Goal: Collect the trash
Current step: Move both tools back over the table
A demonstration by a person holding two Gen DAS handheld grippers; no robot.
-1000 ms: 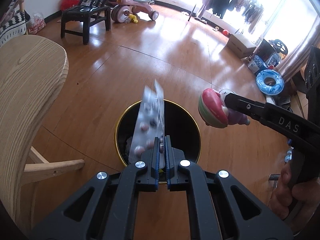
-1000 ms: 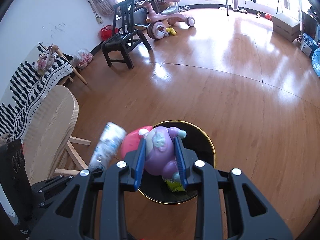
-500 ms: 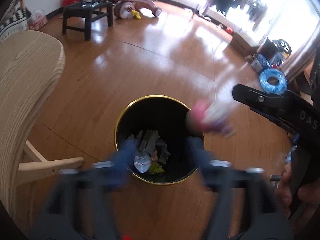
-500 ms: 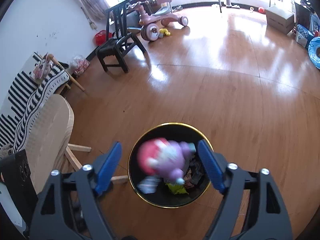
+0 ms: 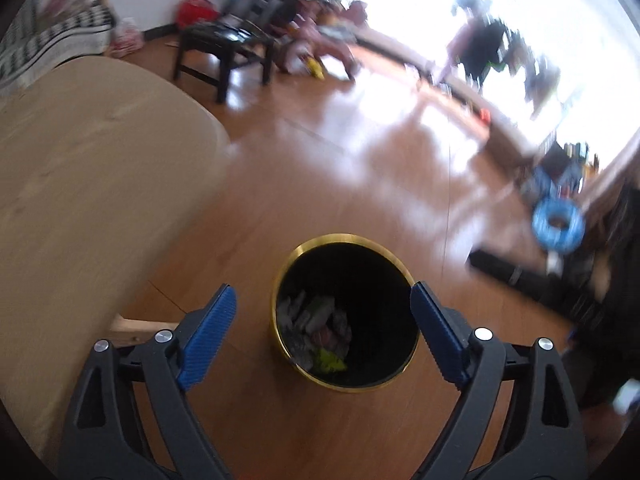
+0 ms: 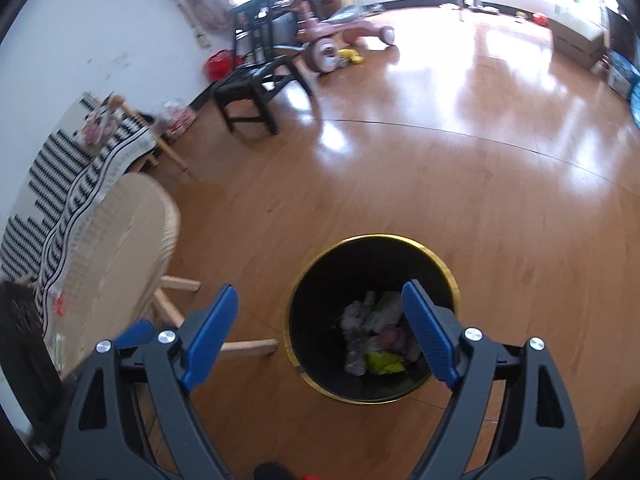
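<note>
Trash (image 6: 376, 336) fills bin (image 6: 448, 276) beneath both opening, empty hand-held grippers.

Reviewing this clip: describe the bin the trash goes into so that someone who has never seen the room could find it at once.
Start from the pale wooden table; on the bare wooden floor just beside its legs stands a round bin. It is black inside with a shiny gold rim, and crumpled wrappers, one bright yellow-green, lie at its bottom.
</note>
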